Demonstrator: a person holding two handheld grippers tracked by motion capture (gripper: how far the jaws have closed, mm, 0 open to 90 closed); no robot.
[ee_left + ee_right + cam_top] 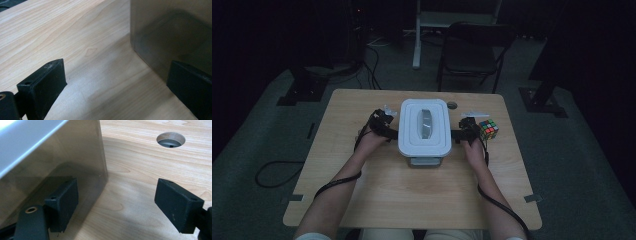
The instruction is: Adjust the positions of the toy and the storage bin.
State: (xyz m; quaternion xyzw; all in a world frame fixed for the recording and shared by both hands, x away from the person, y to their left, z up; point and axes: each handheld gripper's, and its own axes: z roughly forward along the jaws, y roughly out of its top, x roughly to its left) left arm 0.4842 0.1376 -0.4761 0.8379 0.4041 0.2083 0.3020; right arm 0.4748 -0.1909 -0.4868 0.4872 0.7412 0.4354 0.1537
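A white-lidded storage box [424,127] with smoky see-through walls sits in the middle of a pale wooden counter [377,195], a grey handle set into its lid [425,124]. A person's two hands flank it from the near side, each holding a black gripper level with the box's walls. The left gripper [388,131] is against the box's left side; in the left gripper view its jaws stand spread, one over bare wood, the other right at the box's dark wall [172,32], whether touching cannot be told. The right gripper [460,134] is at the box's right side; in the right gripper view its jaws are likewise spread and pinch nothing, one jaw close against the wall [62,160] near the box's corner, the other out over the counter. Just beyond the right hand lies a multicoloured puzzle cube [488,129], near a round cable hole [171,140] in the counter top. Behind the counter, on the dim floor, stands a dark folding chair [474,50].
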